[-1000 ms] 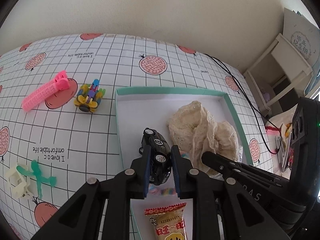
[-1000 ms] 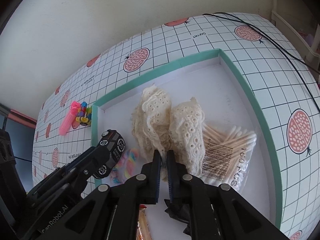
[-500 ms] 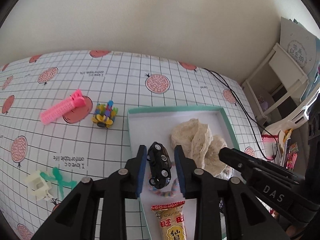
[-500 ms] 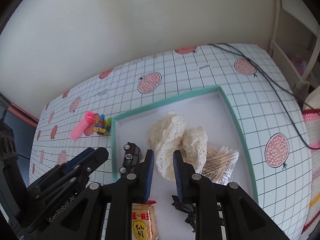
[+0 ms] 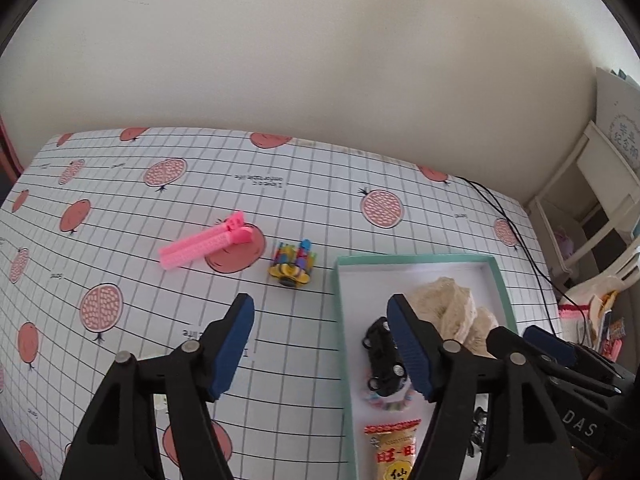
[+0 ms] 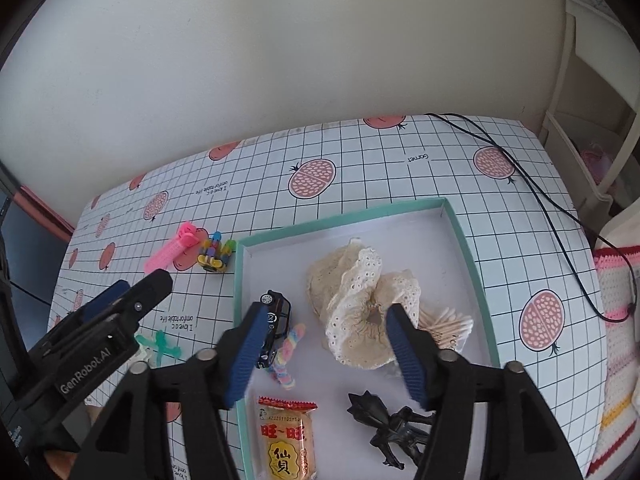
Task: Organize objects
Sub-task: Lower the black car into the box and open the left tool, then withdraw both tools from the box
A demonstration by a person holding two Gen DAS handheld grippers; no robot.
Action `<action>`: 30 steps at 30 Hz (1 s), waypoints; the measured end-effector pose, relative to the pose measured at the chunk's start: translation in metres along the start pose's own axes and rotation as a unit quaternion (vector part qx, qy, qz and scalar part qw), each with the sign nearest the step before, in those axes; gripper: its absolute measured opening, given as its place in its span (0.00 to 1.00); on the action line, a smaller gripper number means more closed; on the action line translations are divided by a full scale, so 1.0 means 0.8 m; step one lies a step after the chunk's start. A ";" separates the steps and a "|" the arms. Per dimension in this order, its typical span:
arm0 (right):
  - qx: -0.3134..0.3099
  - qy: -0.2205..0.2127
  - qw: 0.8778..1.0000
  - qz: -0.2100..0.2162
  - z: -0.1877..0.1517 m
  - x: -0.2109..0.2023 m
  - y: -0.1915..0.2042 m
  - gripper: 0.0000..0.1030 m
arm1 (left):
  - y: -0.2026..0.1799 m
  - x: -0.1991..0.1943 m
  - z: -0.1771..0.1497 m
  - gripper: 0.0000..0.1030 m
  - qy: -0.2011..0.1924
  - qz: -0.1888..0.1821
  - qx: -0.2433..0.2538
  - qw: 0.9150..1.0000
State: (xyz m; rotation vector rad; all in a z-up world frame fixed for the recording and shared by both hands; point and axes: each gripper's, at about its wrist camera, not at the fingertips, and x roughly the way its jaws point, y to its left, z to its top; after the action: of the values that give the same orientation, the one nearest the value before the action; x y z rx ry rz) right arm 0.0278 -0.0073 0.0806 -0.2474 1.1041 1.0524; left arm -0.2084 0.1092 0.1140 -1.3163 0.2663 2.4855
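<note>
A teal-rimmed white tray (image 5: 338, 280) (image 6: 460, 232) holds a black toy car (image 5: 382, 356) (image 6: 276, 320), cream lace cloth (image 5: 452, 308) (image 6: 352, 300), a pastel candy bracelet (image 6: 286, 354), a snack packet (image 6: 286, 440), cotton swabs (image 6: 444, 322) and a black figure (image 6: 394, 428). My left gripper (image 5: 320, 344) is open and empty above the tray's left rim. My right gripper (image 6: 326, 354) is open and empty above the tray. On the cloth outside lie a pink clip (image 5: 208, 244) (image 6: 172, 248) and a colourful block toy (image 5: 292, 266) (image 6: 214, 256).
A green piece (image 6: 160, 346) lies on the table left of the tray. A black cable (image 6: 540, 200) runs over the table's right side. A white shelf unit (image 5: 592, 200) stands right of the table. A plain wall is behind.
Both grippers opened wide and pulled up and back. The left gripper let go of the black car, which now lies in the tray.
</note>
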 end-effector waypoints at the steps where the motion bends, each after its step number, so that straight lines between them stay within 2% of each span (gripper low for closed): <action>1: -0.001 0.000 1.000 0.000 0.000 0.001 0.000 0.74 | 0.003 0.000 0.000 0.73 -0.002 0.004 -0.003 1.000; 3: -0.003 0.004 1.000 0.003 -0.001 0.003 0.000 0.78 | 0.008 0.000 0.001 0.81 -0.006 0.010 -0.008 1.000; 5: -0.004 0.004 1.000 0.003 -0.001 0.005 0.000 0.88 | 0.011 -0.001 0.000 0.84 -0.009 0.019 -0.010 1.000; 11: -0.004 0.004 1.000 0.007 -0.002 0.007 0.001 1.00 | 0.016 0.001 -0.001 0.92 -0.013 0.033 -0.012 0.999; 14: -0.005 0.004 1.000 0.005 -0.003 0.008 0.000 1.00 | 0.020 0.003 -0.001 1.00 -0.013 0.043 -0.024 0.999; 30: -0.017 0.015 1.000 0.011 -0.005 0.010 0.001 1.00 | 0.027 0.008 -0.001 1.00 -0.004 0.052 -0.030 0.998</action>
State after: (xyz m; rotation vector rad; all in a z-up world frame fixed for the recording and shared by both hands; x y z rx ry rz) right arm 0.0251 -0.0044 0.0726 -0.2802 1.1190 1.0908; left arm -0.2189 0.0901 0.1084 -1.3492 0.2657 2.6034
